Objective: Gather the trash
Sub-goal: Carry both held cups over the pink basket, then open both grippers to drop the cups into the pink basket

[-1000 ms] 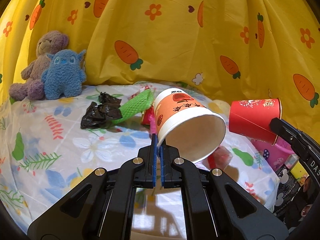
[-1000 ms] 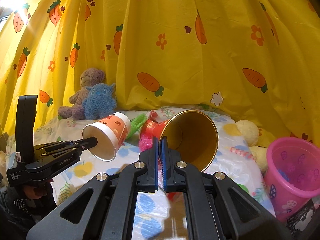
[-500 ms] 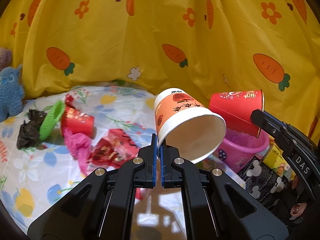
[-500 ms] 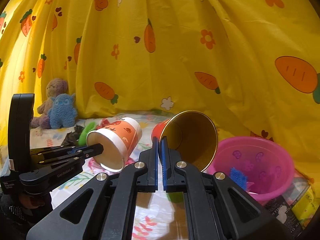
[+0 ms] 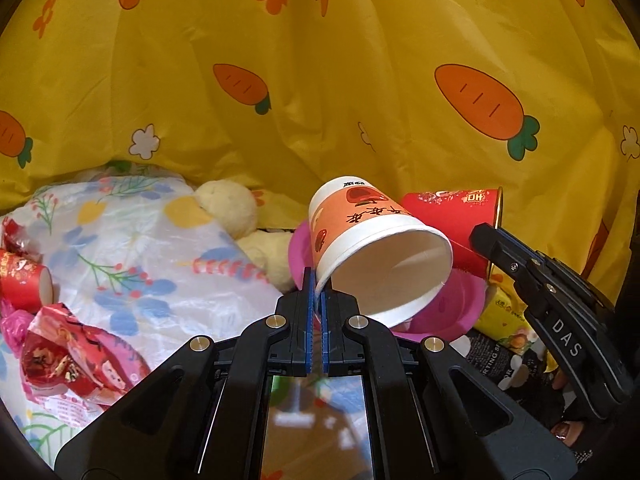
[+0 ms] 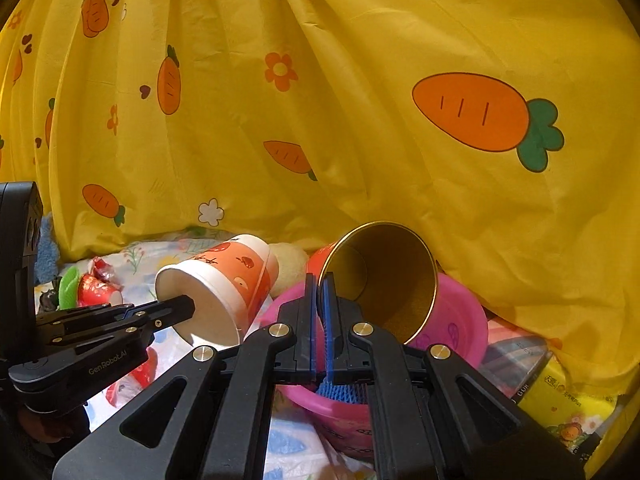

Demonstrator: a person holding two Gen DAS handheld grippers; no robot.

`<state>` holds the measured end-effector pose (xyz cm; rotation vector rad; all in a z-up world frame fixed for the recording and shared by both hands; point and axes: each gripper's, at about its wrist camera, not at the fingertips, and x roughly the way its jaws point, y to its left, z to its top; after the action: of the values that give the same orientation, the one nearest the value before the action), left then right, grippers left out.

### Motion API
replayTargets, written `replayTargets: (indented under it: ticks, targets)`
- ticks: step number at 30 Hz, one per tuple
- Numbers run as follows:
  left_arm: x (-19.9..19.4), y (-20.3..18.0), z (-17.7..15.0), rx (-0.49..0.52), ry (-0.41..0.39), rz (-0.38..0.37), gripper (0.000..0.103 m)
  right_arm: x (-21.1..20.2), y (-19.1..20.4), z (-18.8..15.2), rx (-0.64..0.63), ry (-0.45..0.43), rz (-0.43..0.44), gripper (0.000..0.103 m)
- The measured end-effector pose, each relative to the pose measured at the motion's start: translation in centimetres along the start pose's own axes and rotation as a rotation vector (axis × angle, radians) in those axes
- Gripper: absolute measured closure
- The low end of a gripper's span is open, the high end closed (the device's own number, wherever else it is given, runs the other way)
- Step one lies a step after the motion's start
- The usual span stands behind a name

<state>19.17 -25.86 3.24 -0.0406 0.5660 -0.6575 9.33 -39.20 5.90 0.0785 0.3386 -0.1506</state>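
- The left gripper (image 5: pixel 316 286) is clamping the rim of an orange-and-white paper cup (image 5: pixel 372 240); its blue pads are pinching the cup's wall, and the cup is lying tilted with its open mouth facing the camera.
- In the right wrist view that same cup (image 6: pixel 224 280) is hanging at the tip of the left gripper (image 6: pixel 188 304), over the edge of the flowered tablecloth (image 6: pixel 160 250) and just left of the bin.
- The right gripper (image 6: pixel 319 280) is closed on the rim of a red paper cup with a gold lining (image 6: pixel 384 276), its mouth tipping toward the camera.
- From the left wrist camera the red cup (image 5: pixel 452 220) is showing its printed side, held at the tip of the right gripper (image 5: pixel 480 236), touching or nearly touching the orange cup.
- Both cups are hovering over a pink plastic bin (image 6: pixel 460 320); something blue and ridged (image 6: pixel 340 392) is lying inside it.
- The bin's pink rim (image 5: pixel 460 300) is peeking out beneath the orange cup in the left view.
- More trash is sitting on the tablecloth (image 5: pixel 140 240): another red paper cup on its side (image 5: pixel 24 280) and a crumpled red wrapper (image 5: pixel 68 356).
- A cream plush toy (image 5: pixel 236 212) is resting between the tablecloth and the bin.
- A yellow carrot-print curtain (image 5: pixel 320 80) is filling the background.
- A yellow package (image 6: pixel 560 412) is lying right of the bin.
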Motion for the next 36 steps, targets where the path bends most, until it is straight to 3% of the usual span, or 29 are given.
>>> replayTargets:
  ticks: [10,24,29,31,33,36]
  targets:
    - [3.4,-1.4,0.1,0.014,0.035,-0.036,0.101,1.5,-1.5,-0.2,0.02,0.02,-0.035,0.099]
    - [5.4,-1.5,0.2,0.007,0.055,-0.055,0.101,2.9,-2.6,-0.2,0.041,0.028,-0.063,0.099]
    - [6.0,-1.0,0.2,-0.02,0.055,-0.094,0.099,3.5,-3.3,-0.3,0.066,0.031,-0.057,0.099]
    - [6.0,-0.8,0.2,-0.028,0.046,-0.095,0.084,3.7,-3.7,-0.4,0.076,0.031,-0.051,0.092]
    - [5.4,-0.4,0.2,-0.038,0.008,-0.081,0.043,3.7,-4.0,-0.4,0.081,0.023,-0.068,0.077]
    - [4.2,0.9,0.3,-0.091,-0.051,-0.03,0.018,3.3,-4.4,-0.4,0.085,0.003,-0.086,0.06]
